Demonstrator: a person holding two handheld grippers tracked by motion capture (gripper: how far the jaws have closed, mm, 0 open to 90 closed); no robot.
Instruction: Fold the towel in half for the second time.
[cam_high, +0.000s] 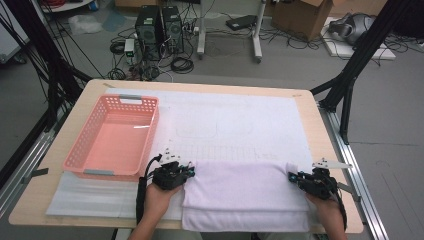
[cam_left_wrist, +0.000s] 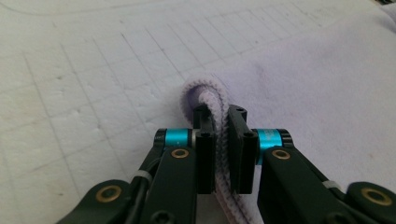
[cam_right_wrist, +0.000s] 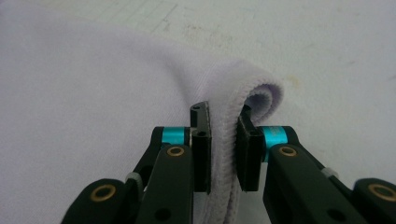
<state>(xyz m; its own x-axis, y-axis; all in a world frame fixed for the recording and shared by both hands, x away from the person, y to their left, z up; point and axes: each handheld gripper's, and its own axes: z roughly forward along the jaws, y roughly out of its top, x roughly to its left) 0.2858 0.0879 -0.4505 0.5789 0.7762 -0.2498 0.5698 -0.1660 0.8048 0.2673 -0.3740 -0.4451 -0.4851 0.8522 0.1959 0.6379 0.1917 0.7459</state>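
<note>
A pink basket (cam_high: 112, 137) sits empty at the left of the high view, on the white mat (cam_high: 240, 125) that covers most of my counter (cam_high: 320, 130); its near right corner is just beside my left hand-held gripper (cam_high: 189, 170), but nothing lies between my two grippers except the towel. The pale lilac towel (cam_high: 245, 192) lies folded along the lower middle of that frame, near the counter's front edge.

My left hand-held gripper is pinched narrow on the towel's far left corner, the hemmed edge looping up between the pads (cam_left_wrist: 205, 158). My right hand-held gripper (cam_high: 291, 176) is pinched narrow on the far right corner in the same way.

The high view gives the full spread of the towel and both my hands. The left gripper view shows the grid lines on the mat, and the right gripper view (cam_right_wrist: 223, 149) shows the rolled hem squeezed between the pads.
</note>
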